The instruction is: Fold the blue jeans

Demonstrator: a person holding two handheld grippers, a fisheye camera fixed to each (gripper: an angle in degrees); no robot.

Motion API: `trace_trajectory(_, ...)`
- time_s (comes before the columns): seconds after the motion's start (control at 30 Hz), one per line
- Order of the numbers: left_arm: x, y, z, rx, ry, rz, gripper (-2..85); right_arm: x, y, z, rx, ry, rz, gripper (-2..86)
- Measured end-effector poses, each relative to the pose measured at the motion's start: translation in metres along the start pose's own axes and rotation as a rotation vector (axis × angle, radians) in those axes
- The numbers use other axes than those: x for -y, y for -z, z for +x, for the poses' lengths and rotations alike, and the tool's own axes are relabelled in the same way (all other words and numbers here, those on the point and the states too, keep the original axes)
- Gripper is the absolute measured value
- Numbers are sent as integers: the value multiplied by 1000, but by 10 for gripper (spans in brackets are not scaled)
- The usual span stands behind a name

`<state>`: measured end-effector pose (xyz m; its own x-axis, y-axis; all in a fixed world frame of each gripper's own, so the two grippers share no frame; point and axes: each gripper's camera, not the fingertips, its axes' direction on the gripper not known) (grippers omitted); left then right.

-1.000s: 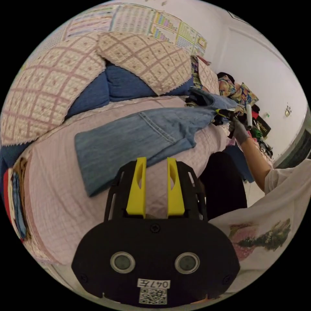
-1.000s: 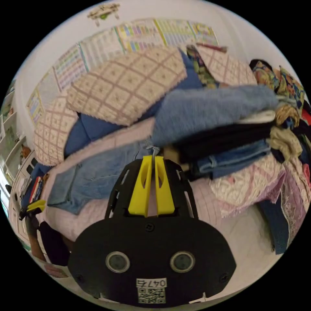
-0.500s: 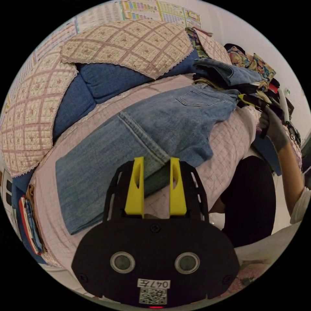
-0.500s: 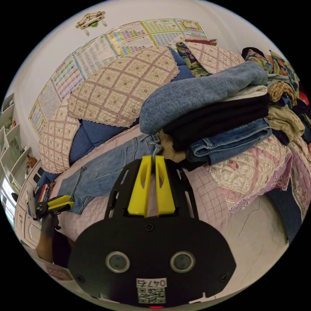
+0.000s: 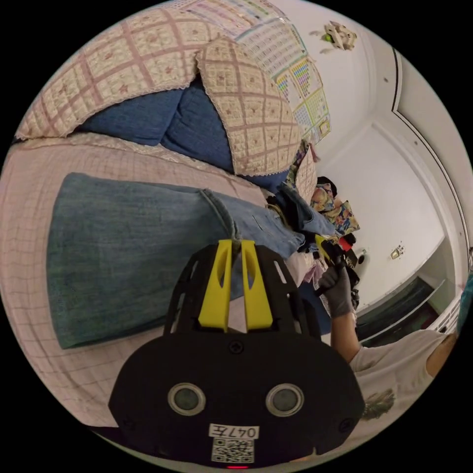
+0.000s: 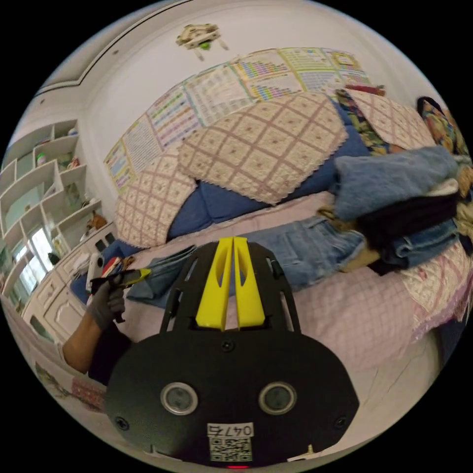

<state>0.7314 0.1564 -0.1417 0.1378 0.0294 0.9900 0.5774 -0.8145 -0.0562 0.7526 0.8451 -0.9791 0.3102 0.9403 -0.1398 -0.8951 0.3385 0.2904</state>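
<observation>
Pink quilted sofa cover (image 5: 29, 197) under checked cushions (image 6: 261, 143), blue jeans (image 5: 128, 256) spread flat across it, left gripper (image 5: 235, 246) fingers pinching a jeans seam at 12 o'clock, right gripper (image 6: 233, 244) fingers pressed together, empty, folded clothes stack (image 6: 409, 207) at 3 o'clock.

The jeans (image 5: 138, 256) are lying stretched along the sofa seat (image 6: 345, 315), in front of the cushions (image 6: 261, 148). The stack of folded clothes (image 6: 409, 207) is sitting on the seat just beside the waist end. The wall charts (image 6: 221, 93) are hanging behind the cushions. The shelves (image 6: 39, 182) are standing beyond the leg end.
</observation>
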Motion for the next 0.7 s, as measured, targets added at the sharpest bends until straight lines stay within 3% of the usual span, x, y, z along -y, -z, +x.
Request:
trace_trajectory(0.17,-9,53,-55,60,-18,63,9,1,-51,-104,166,266,-214,-12)
trace_trajectory(0.33,-11,174,-137,208,2,213,7,-8,-78,-152,119,396,-304,-12)
trace_trajectory(0.43,-24,265,-192,418,48,258,10,-7,-89,-158,107,397,-333,-12)
trace_trajectory(0.6,-79,376,-302,825,305,238,19,-1,-108,-159,95,328,-343,-12)
trace_trajectory(0.7,-108,402,-375,719,432,191,24,3,-121,-167,110,337,-364,-10)
